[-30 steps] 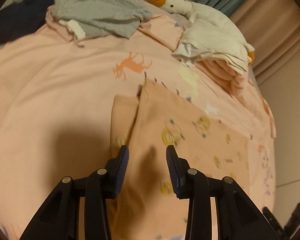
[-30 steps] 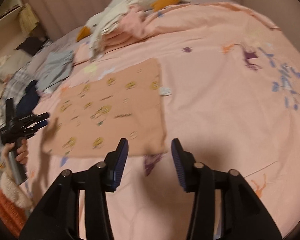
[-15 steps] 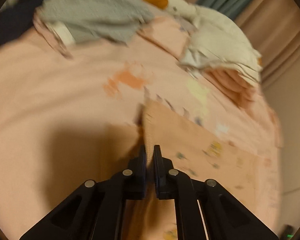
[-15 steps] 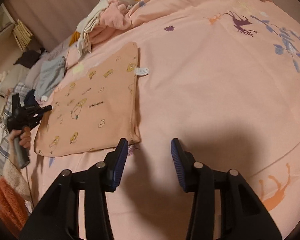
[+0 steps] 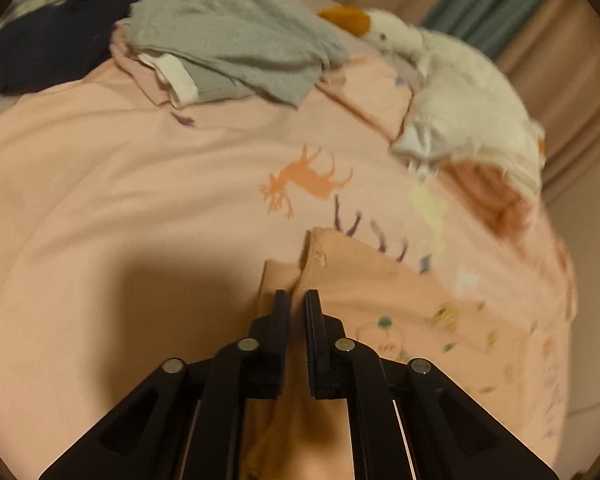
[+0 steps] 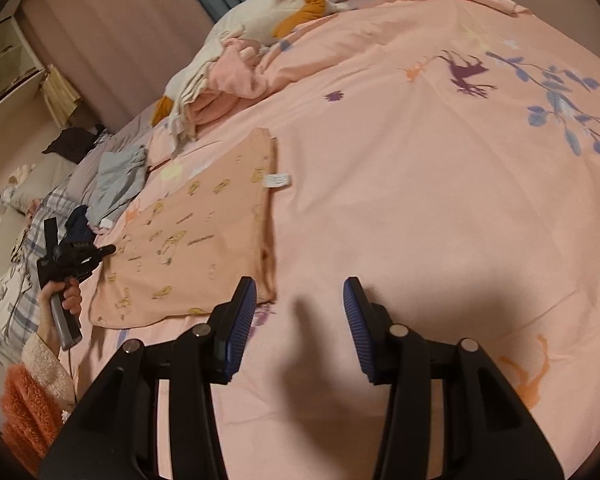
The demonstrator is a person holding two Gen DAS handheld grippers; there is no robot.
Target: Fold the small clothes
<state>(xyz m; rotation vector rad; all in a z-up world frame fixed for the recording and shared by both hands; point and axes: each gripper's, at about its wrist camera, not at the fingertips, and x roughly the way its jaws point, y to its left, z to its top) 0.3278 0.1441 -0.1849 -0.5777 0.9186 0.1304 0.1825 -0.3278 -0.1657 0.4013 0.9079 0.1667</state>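
- Peach garment (image 6: pixel 204 240) with little yellow cartoon prints lies flat on the pink bedspread (image 6: pixel 420 200), white tag sticking out its far edge.
- left tongs (image 5: pixel 297 300) pressed together, pinching a raised fold of that garment at its edge.
- right tongs (image 6: pixel 300 300) spread, nothing between them, hovering just beside the garment's near corner.
- Grey clothes (image 5: pixel 236 40) and a plush goose (image 5: pixel 440 80) sit further back on the bed.

Warm, dim light falls from behind me, throwing soft shadows on the bed (image 6: pixel 420 208) at lower centre. Fisheye edges bend and darken; the left view's right side is motion-blurred.
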